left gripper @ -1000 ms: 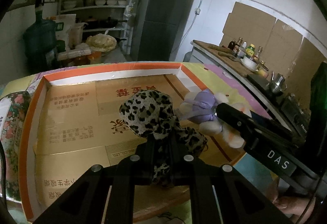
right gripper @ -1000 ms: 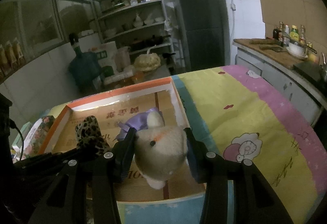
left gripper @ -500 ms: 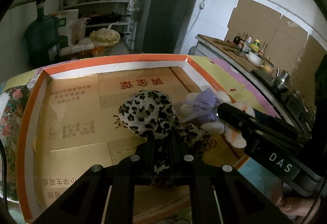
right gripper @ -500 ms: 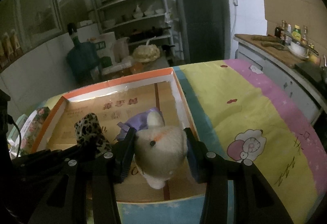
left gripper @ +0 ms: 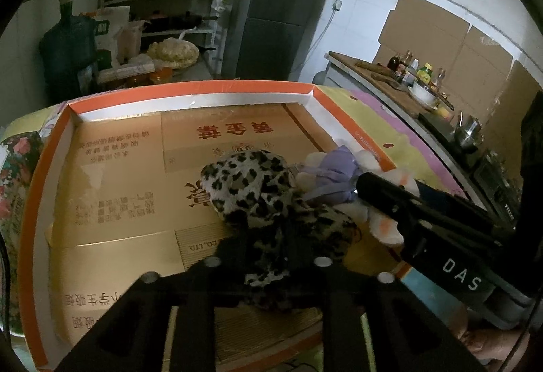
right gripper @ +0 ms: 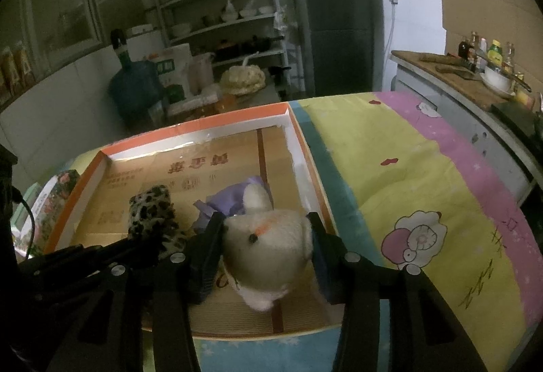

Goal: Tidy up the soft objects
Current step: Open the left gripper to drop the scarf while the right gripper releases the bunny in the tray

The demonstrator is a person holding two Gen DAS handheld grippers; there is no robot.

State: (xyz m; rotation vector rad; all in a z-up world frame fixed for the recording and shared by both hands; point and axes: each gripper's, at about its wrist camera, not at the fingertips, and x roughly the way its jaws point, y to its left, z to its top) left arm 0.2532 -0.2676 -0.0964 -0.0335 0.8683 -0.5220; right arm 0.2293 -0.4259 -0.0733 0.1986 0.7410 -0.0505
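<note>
My left gripper [left gripper: 268, 256] is shut on a leopard-print plush toy [left gripper: 251, 188] and holds it over the open cardboard box [left gripper: 112, 188] with the orange rim. My right gripper [right gripper: 266, 236] is shut on a white plush rabbit [right gripper: 268, 243] in a purple dress [right gripper: 234, 199], over the box's near right corner. In the left wrist view the rabbit [left gripper: 383, 222] is just right of the leopard toy, with the right gripper's finger across it. In the right wrist view the leopard toy [right gripper: 152, 216] is at the left.
The box [right gripper: 298, 148] lies on a yellow and pink cartoon sheet [right gripper: 407, 175]. A floral box [left gripper: 13, 175] stands left of it. Shelves, a water jug [right gripper: 135, 90] and a dark fridge [right gripper: 332, 22] are behind; a counter with bottles [left gripper: 407, 80] is at the right.
Both grippers have moved forward and down over the box with their toys still held. The box fills more of both views.
</note>
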